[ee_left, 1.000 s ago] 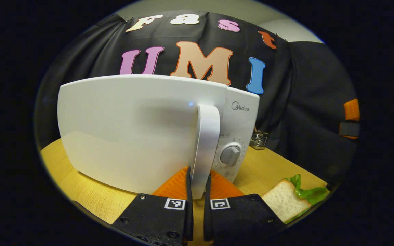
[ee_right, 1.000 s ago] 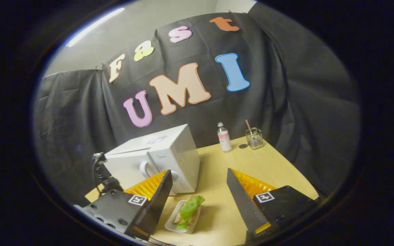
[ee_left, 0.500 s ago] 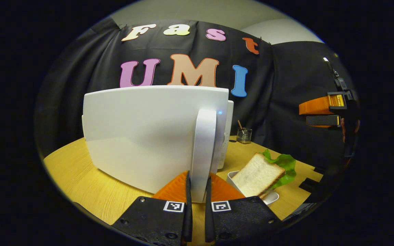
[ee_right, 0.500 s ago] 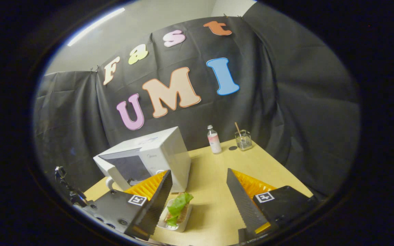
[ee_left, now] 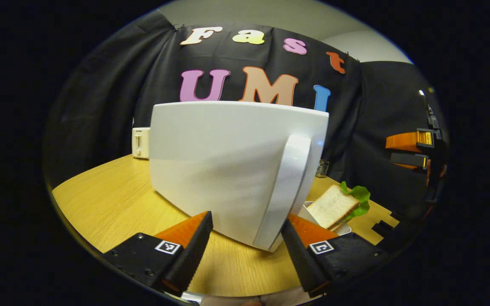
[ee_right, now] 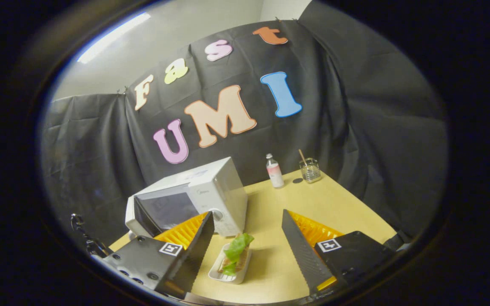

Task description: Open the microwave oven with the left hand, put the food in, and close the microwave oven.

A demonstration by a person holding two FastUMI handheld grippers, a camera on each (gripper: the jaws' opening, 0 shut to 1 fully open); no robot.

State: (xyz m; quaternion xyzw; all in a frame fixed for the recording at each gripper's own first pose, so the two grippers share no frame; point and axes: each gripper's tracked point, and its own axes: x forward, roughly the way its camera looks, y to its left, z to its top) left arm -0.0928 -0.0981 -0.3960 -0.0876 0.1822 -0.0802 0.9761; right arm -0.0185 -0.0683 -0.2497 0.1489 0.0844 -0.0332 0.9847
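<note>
The white microwave [ee_right: 223,187] stands on the wooden table [ee_right: 338,204] with its door [ee_left: 228,170] swung wide open, so the dark cavity [ee_right: 170,208] shows. My left gripper [ee_left: 246,219] is open in front of the door. The door handle [ee_left: 285,187] stands between its fingers, and neither finger presses on it. A sandwich [ee_right: 235,254] of bread and green lettuce lies in a small white dish [ee_right: 221,275] in front of the microwave. My right gripper [ee_right: 247,213] is open above the sandwich [ee_left: 333,206] and apart from it.
A small bottle [ee_right: 274,171] and a glass with a stick [ee_right: 310,169] stand at the table's far side. A white toaster-like box [ee_left: 141,142] sits behind the door. In the left gripper view the right gripper [ee_left: 411,146] hangs at the far right.
My left gripper has let go of the door handle and spread its fingers. The door has swung further open. My right gripper stays open above the sandwich.
</note>
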